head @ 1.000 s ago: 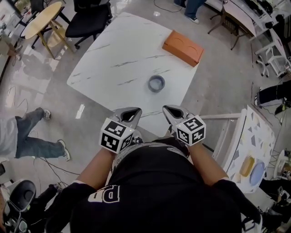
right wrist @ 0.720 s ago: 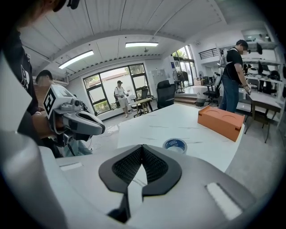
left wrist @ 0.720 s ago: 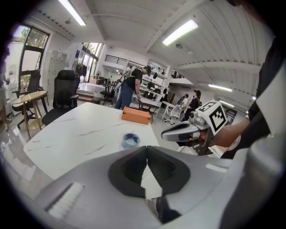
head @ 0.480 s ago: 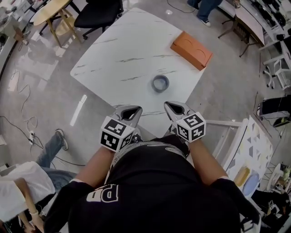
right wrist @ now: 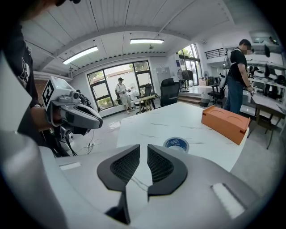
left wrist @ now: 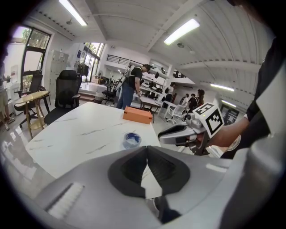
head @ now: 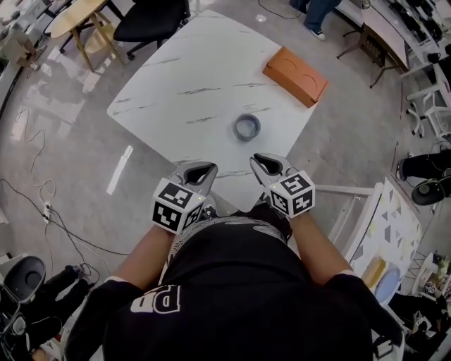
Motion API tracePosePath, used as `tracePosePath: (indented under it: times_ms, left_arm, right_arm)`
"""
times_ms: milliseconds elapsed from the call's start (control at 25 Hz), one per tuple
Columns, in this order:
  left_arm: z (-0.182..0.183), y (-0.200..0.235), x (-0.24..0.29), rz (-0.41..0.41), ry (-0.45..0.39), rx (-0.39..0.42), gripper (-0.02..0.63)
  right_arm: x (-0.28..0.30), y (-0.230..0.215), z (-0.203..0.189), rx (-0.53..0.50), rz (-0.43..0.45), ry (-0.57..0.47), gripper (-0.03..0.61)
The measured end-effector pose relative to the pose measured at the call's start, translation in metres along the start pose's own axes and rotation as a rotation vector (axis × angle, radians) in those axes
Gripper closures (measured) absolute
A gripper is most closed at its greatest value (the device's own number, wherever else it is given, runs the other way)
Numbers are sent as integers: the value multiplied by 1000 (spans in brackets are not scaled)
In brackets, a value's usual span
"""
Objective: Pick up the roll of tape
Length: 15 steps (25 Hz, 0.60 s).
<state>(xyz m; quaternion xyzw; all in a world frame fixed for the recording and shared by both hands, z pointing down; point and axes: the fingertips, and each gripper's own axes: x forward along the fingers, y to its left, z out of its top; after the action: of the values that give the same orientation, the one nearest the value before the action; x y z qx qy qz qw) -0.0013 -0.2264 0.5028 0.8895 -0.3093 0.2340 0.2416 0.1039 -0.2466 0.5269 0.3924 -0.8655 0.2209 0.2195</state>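
Note:
The roll of tape (head: 246, 127), grey-blue with a blue core, lies flat on the white marble table (head: 190, 84) near its front corner; it also shows as the roll (left wrist: 132, 140) and the roll (right wrist: 176, 144). Both grippers hover side by side short of the table's near edge, well back from the tape. My left gripper (head: 204, 168) (left wrist: 145, 148) is shut with its tips touching and nothing in it. My right gripper (head: 258, 160) (right wrist: 147, 147) is shut but for a thin slit, also empty. Each gripper shows in the other's view.
An orange box (head: 296, 75) lies on the table's far right, beyond the tape. A black office chair (head: 151, 15) and a round wooden table (head: 70, 17) stand at the far left. A white rack (head: 352, 204) stands to my right. Cables lie on the floor at left.
Both grippers have stayed almost where they were. A person on the floor at the left has gone out of the head view. The tape has not moved.

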Motion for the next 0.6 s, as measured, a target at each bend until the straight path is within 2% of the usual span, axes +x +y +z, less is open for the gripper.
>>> tracePosePath:
  times_ms: [160,600]
  left_arm:
    - [0,-2,-2,-4,-3,-2,554]
    - [-13,0,-6,-1,5,-15,554]
  right_arm:
    - [1,4,-3,-12,9,18,522]
    - [8,2,-8,-63,-17,57,522]
